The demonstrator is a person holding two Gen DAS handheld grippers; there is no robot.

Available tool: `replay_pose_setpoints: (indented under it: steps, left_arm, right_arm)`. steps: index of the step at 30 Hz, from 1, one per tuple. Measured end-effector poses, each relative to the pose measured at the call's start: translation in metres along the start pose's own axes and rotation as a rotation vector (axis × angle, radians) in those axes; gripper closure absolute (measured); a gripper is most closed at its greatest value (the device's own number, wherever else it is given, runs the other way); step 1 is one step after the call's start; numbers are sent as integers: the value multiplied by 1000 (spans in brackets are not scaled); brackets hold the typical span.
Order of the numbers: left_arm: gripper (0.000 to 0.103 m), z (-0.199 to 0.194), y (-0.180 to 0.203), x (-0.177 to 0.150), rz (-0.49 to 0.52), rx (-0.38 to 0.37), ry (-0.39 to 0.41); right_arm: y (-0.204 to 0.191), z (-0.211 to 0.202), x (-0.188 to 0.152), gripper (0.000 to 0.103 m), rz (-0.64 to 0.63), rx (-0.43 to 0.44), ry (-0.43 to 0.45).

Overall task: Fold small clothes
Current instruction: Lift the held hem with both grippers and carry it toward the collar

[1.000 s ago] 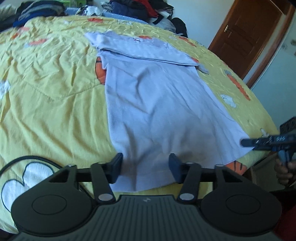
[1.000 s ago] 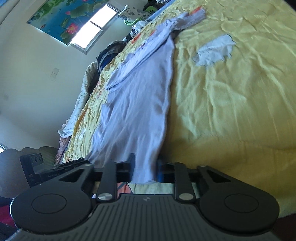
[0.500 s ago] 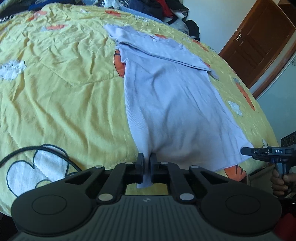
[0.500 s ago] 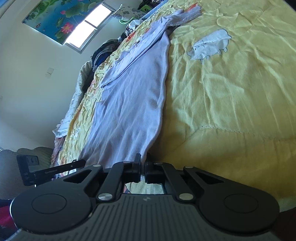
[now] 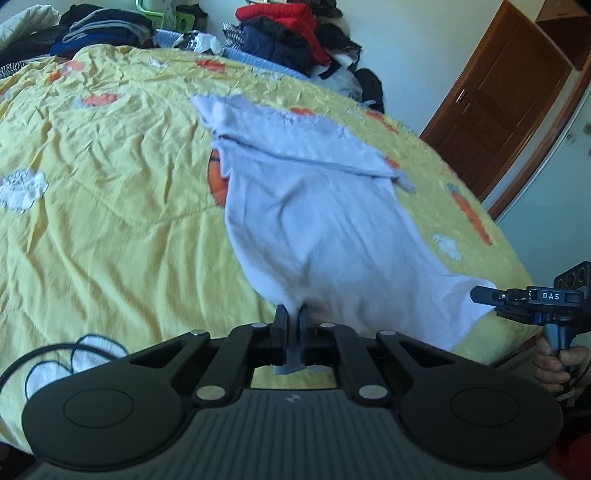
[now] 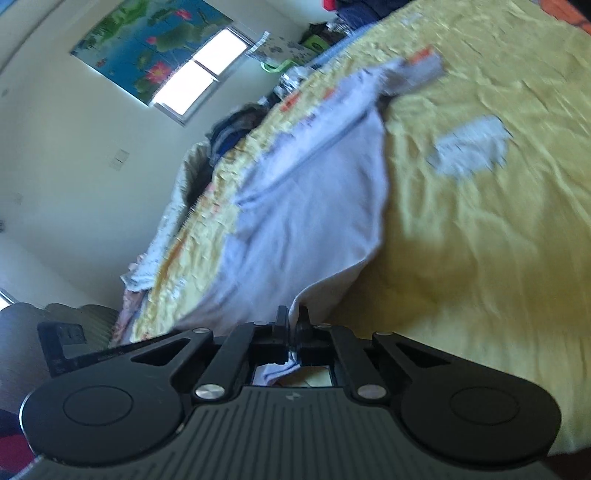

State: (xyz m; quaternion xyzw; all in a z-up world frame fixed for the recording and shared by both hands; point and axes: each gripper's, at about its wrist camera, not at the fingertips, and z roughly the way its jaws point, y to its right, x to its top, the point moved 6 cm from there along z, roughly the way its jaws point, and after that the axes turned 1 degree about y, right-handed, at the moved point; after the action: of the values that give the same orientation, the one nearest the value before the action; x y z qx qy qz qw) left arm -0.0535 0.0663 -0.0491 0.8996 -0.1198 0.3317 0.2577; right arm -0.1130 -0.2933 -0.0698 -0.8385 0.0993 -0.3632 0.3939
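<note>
I see a pale lavender knit top (image 5: 317,221) lying lengthwise on a bed covered by a yellow quilt with orange and white cartoon prints (image 5: 110,192). The far end of the top is already turned over into a straight band, so I judge one fold done. My left gripper (image 5: 292,325) is closed on the near hem at one corner, and my right gripper (image 6: 293,328) is pinched on the other near corner, cloth bunched between each pair of jaws. Both corners look lifted off the quilt. I judge the lengthwise fold toward the far end is under way, unfinished. Piled dark clothes (image 5: 280,33) sit beyond the bed.
</note>
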Motion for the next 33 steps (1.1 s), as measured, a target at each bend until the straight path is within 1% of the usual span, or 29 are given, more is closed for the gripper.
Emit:
replay_pose_setpoints:
  steps: [3,8,14,16,18,20,21,22,23,25,26,27,28,29,30,33]
  left_arm:
    - [99,-3,0,11,-23,-20,21]
    - [100,-5,-1,38,-47,-19,69]
    - [100,-6,2,65,-47,-22,128]
    - [100,-3,-2,68,-58,-18,116]
    - [100,-4,-7,64,-94,-88,85]
    - [99,-6,-15,54,-130,-141,35]
    - [98,-6,-19,49,-142,-144,9]
    - [98,-6,-25,42,-152,-130,-19]
    - [96,-5,-31,35,-158,-108,-57]
    - [87,0,-40,20,-178,-84,-132]
    - [76,3,-44,13,-196,-86,-161]
    - [61,6,-47,5,-219,-95,-186]
    - [52,9,-50,-1,-239,-106,-202]
    - [38,10,-51,-6,-260,-123,-207]
    - [34,13,-51,-10,-283,-148,-209]
    - [32,24,-49,-20,-376,-241,-237]
  right_arm:
    - [-9,-1,14,98,-8,34,30]
    - [-21,2,40,97,-26,75,87]
    - [-29,13,70,97,-44,90,144]
    - [-30,17,76,97,-42,95,155]
    - [-31,20,79,97,-39,91,159]
    - [-33,21,78,97,-38,96,156]
    - [-33,20,77,97,-39,91,156]
    - [-33,18,75,97,-40,89,156]
    - [-33,16,74,97,-40,91,158]
    - [-33,11,71,97,-39,86,166]
    - [-32,10,71,97,-38,84,170]
    - [-31,9,72,97,-34,81,175]
    - [-30,8,73,97,-29,79,178]
    - [-30,9,74,97,-26,76,181]
    - [-29,9,75,97,-25,71,184]
    - [-28,13,76,97,-16,67,188]
